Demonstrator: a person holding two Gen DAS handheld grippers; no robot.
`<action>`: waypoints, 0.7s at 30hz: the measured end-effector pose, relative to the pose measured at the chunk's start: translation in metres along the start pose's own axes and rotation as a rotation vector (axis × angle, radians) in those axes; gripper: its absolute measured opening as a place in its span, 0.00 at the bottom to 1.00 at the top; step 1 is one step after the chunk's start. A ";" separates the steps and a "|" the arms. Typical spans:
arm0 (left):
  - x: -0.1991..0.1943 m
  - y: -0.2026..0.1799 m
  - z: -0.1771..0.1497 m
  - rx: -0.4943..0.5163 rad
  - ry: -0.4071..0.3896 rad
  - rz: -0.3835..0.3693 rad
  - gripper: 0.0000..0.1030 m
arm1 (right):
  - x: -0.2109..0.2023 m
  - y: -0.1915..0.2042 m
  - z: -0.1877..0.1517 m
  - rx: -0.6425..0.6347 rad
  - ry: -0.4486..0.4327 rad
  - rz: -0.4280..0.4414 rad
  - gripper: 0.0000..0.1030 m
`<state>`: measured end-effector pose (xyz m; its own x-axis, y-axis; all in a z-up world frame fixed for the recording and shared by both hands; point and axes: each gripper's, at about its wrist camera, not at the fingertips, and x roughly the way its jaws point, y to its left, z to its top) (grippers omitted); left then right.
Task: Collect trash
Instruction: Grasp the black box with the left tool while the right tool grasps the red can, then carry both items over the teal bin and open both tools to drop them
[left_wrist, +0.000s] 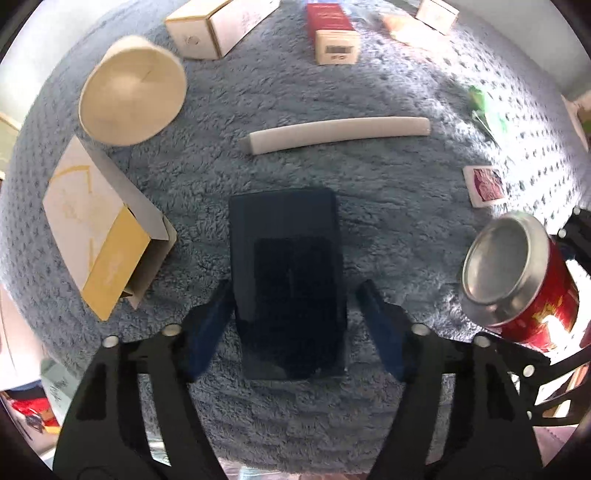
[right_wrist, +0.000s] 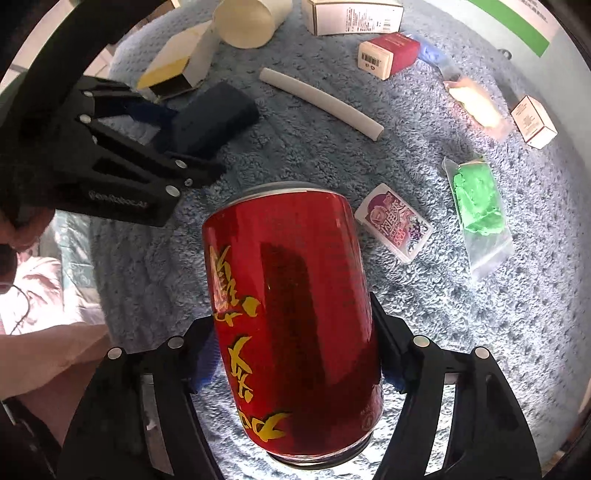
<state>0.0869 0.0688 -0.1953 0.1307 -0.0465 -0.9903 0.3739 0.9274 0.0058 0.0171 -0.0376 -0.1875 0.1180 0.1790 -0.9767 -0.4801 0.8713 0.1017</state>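
Fluffy blue-grey rug (left_wrist: 295, 110) underlies everything. Pale floor (left_wrist: 554, 55) beyond rug edge. Pink fabric (right_wrist: 33, 288) at left.

Black plastic left gripper (left_wrist: 293, 295), blue-padded fingers (left_wrist: 384, 332), silver screw heads, matching right gripper (right_wrist: 295, 343), bare skin

Red can (right_wrist: 291, 314) clamped between right gripper (right_wrist: 295, 365) fingers, above blue rug (right_wrist: 443, 314), litter scattered

Shaggy blue-grey rug (left_wrist: 369, 192) covered the whole working surface, pile deep and tufted. Bright light fell on its right side, dimmer toward the left. Pale wall (right_wrist: 461, 22) rose beyond the far edge. Pink fabric (right_wrist: 40, 284) lay off the rug's left
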 end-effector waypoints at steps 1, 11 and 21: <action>-0.001 -0.003 0.000 0.010 -0.008 0.002 0.51 | -0.004 -0.003 -0.001 0.007 -0.002 0.006 0.67; -0.037 0.004 -0.021 0.015 -0.052 -0.042 0.48 | -0.030 -0.037 -0.007 0.118 -0.048 0.040 0.67; -0.106 0.044 -0.049 -0.121 -0.162 0.030 0.48 | -0.070 -0.037 0.023 0.086 -0.166 0.087 0.67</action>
<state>0.0439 0.1326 -0.0969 0.2898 -0.0685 -0.9546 0.2559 0.9667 0.0084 0.0464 -0.0716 -0.1188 0.2244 0.3216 -0.9199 -0.4199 0.8838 0.2065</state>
